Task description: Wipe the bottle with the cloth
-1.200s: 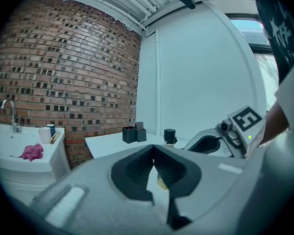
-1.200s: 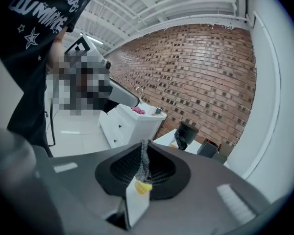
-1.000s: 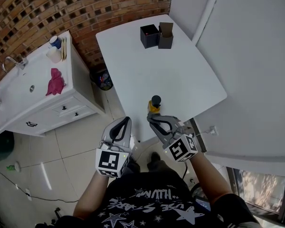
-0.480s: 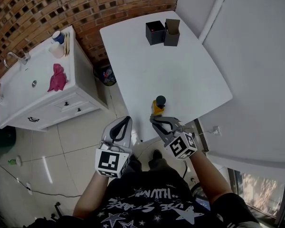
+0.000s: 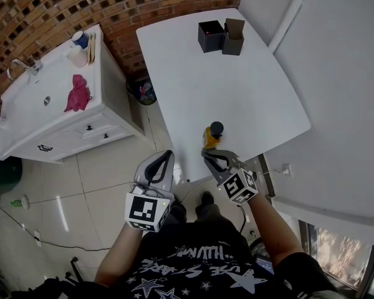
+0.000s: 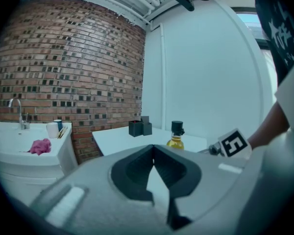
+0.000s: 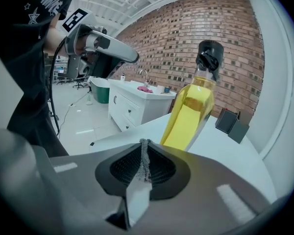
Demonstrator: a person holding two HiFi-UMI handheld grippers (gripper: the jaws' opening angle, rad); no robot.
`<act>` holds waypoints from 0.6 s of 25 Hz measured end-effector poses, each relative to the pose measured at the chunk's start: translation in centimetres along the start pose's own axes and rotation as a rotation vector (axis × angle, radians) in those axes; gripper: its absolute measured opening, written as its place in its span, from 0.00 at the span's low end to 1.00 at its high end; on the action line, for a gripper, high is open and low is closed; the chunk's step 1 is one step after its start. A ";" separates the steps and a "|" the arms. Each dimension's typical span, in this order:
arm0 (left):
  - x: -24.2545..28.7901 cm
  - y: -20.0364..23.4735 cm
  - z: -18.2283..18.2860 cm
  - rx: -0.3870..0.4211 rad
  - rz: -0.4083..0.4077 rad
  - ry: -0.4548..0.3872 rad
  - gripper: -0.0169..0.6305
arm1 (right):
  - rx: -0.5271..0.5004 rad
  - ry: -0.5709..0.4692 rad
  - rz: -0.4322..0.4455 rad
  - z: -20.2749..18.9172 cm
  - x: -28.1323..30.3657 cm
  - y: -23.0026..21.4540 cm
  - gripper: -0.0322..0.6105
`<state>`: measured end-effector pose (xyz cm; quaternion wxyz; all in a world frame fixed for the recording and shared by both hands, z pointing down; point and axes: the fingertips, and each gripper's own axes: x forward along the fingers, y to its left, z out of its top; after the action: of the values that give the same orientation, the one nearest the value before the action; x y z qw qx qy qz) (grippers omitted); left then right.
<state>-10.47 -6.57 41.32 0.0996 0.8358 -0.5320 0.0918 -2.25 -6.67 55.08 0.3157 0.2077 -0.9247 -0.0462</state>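
While the head view looks down on everything at once, it does not show the jaws well, and each gripper view is needed for that. In the left gripper view the left hand-held gripper [image 6: 153, 149] has its jaws pressed together with nothing between them. In the right gripper view the right hand-held gripper [image 7: 144, 144] also has its jaws together and empty.

That same view shows the bottle [image 7: 193, 106] very large, just behind the jaw tips and a little to their right, with yellow liquid and a black cap. Whether the tips touch it I cannot tell. From the head view the bottle stands close to the near edge of the white surface [image 5: 237, 86], with the right hand-held gripper just beside it and the left one off the edge, above the tiled floor [image 5: 100, 192]. The left gripper view shows the bottle upright.

The pink cloth [image 5: 78, 93] lies on the top of the white sink cabinet [image 5: 50, 136] by the brick wall [image 5: 112, 5], well apart from the bottle and from both hand-held grippers. At the far end of the surface a black box [image 5: 210, 36] and a brown box [image 5: 233, 37] stand side by side.
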 end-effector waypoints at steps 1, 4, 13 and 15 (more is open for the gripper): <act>0.0 0.1 -0.1 0.000 -0.001 0.000 0.03 | 0.005 0.005 -0.003 -0.1 0.1 0.0 0.11; -0.1 0.1 -0.5 0.005 -0.007 -0.001 0.03 | 0.020 0.007 -0.027 0.2 0.0 -0.1 0.11; 0.6 0.1 -1.6 0.013 -0.032 0.014 0.03 | 0.398 -0.241 -0.286 2.8 -7.6 -3.6 0.11; 1.1 -0.3 -1.7 0.016 -0.050 0.019 0.03 | 0.544 -0.309 -0.368 2.9 -9.8 -6.4 0.11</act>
<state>-9.79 -6.92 43.17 0.1003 0.8486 -0.5094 0.1017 5.26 -8.55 45.84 0.0918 0.4378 -0.8870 0.1148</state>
